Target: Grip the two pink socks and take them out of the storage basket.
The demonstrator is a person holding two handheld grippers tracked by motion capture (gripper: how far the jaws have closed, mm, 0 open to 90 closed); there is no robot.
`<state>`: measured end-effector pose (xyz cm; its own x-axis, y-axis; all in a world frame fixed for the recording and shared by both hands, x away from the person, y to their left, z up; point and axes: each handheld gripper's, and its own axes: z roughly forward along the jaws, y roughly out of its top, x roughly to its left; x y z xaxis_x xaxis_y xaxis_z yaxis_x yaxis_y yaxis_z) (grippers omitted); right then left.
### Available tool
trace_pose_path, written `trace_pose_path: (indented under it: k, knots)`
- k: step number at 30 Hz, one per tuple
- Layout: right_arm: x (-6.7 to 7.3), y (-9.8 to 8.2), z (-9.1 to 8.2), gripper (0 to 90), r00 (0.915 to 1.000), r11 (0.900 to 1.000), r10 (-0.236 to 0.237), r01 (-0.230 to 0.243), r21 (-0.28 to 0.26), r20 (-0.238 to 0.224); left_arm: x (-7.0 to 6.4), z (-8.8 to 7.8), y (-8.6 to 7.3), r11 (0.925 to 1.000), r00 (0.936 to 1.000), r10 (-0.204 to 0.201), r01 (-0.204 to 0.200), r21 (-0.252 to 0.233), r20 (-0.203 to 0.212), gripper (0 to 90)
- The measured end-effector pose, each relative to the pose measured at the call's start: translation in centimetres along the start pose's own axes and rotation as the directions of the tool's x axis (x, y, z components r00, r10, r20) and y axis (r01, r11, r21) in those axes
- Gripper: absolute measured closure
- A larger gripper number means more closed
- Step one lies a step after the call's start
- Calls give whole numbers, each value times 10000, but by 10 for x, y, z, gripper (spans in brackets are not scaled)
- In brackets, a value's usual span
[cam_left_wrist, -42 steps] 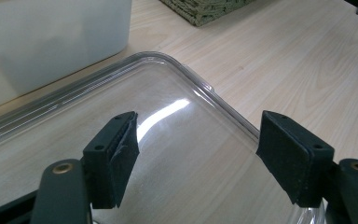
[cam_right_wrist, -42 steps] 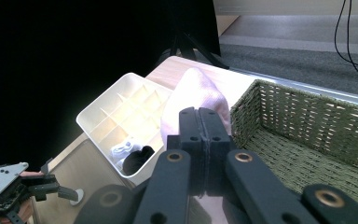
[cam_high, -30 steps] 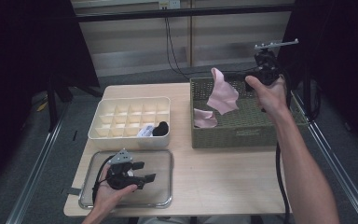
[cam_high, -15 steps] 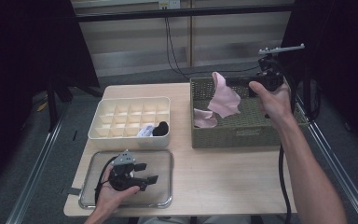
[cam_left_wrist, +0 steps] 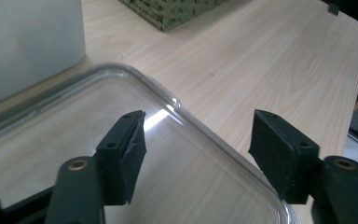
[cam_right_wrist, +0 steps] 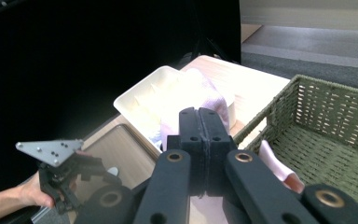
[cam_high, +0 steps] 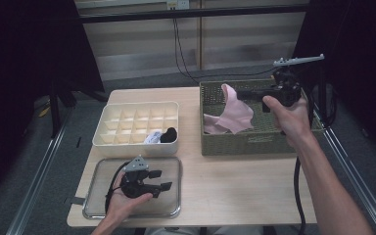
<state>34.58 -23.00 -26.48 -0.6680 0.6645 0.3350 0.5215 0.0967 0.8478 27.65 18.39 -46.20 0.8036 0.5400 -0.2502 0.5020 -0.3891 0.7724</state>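
One pink cloth hangs from my right gripper, pinched at its top edge, with its lower part draping into the green woven basket at the far right of the table. My right jaws are pressed tight together on the fabric; in the right gripper view the cloth shows pale pink just beyond the closed jaw tips, and another fold of it lies on the basket floor. My right hand holds that gripper above the basket's far half.

Left of the basket stands a cream divided box with many small compartments; in its near row sit a black rolled item and, just beside it, a white one.

Nearer to me lies a clear tray on the light wooden table. My left gripper rests over this tray, held in my left hand. Its jaws stand apart with nothing between them and have just been closing a little; beneath them is the tray's glossy rim.

I can read no brand, label or writing anywhere.
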Motion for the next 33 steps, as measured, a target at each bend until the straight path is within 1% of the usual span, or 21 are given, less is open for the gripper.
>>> trace_pose_path:
  k: [1, 2, 4, 5, 6, 8, 9, 10, 12, 13, 16, 17, 18, 19, 20, 22, 25, 27, 30, 33]
  knots:
    - [1, -2, 0, 895, 10000, 10000, -39, 39, 54, 13, 0, 1, 2, 10000, 10000, -3, 4, -2, 79, 406]
    - [2, -5, 0, 895, 10000, 10000, -64, 63, 75, 34, 0, 1, 4, 9999, 9999, 109, -109, 21, 80, 409]
    - [3, -10, 0, 895, 10000, 9999, -42, 42, 118, -23, -1, 2, 7, 9999, 9998, 71, -69, -116, 159, 413]
    - [4, -13, -1, 895, 10000, 9999, -56, 56, 163, 5, -1, 3, 8, 9999, 9998, 113, -111, -97, 192, 419]
    - [5, -16, -1, 895, 10000, 9998, -53, 53, 173, -38, -2, 4, 9, 9998, 9998, 150, -149, -100, 144, 419]
    - [7, -20, -2, 896, 10000, 9996, -41, 40, 287, 14, -2, 5, 11, 9998, 9997, 201, -199, -83, 151, 424]
    - [8, -23, -3, 895, 10000, 9996, -43, 43, 282, 0, -2, 5, 12, 9997, 9997, 241, -240, -86, 70, 426]
    - [10, -25, -4, 895, 10000, 9995, -57, 56, 317, 14, -2, 6, 14, 9997, 9997, 225, -224, -106, 116, 432]
    - [14, -29, -6, 895, 10000, 9995, -53, 52, 314, 18, -2, 6, 16, 9996, 9997, 255, -254, -153, 42, 441]
    - [16, -30, -8, 895, 9999, 9993, -110, 108, 347, 56, -2, 6, 18, 9996, 9998, 205, -204, -170, 37, 442]
    - [22, -35, -12, 895, 9999, 9994, -144, 142, 326, 41, -3, 8, 23, 9992, 9995, 306, -304, -249, 76, 442]
    - [24, -37, -12, 895, 9998, 9994, -171, 167, 290, 112, -3, 8, 24, 9992, 9994, 330, -328, -248, 89, 446]
    - [25, -39, -13, 895, 9998, 9996, -176, 173, 237, 110, -4, 9, 26, 9989, 9993, 370, -368, -277, 39, 450]
    - [26, -42, -13, 895, 9998, 9996, -179, 178, 230, 65, -4, 11, 27, 9988, 9992, 377, -373, -319, 101, 456]
    - [27, -45, -13, 895, 9998, 9996, -177, 174, 228, 134, -5, 12, 29, 9986, 9990, 407, -400, -340, 196, 464]
    - [28, -51, -11, 895, 10000, 9998, -60, 59, 199, 13, -6, 15, 32, 9983, 9985, 481, -472, -354, 263, 492]
    - [32, -61, -7, 895, 9999, 9996, -12, 15, 268, -108, -6, 18, 33, 9981, 9982, 440, -421, -452, 403, 527]
    - [34, -67, -5, 895, 9998, 9995, -26, 32, 323, -181, -6, 18, 34, 9976, 9976, 546, -527, -439, 430, 550]
    - [37, -77, -4, 895, 9994, 9994, 35, -24, 352, -333, -4, 17, 37, 9970, 9975, 503, -472, -607, 498, 576]
    - [40, -87, 0, 896, 9996, 9989, 83, -70, 459, -277, -5, 17, 41, 9956, 9955, 822, -799, -495, 465, 589]
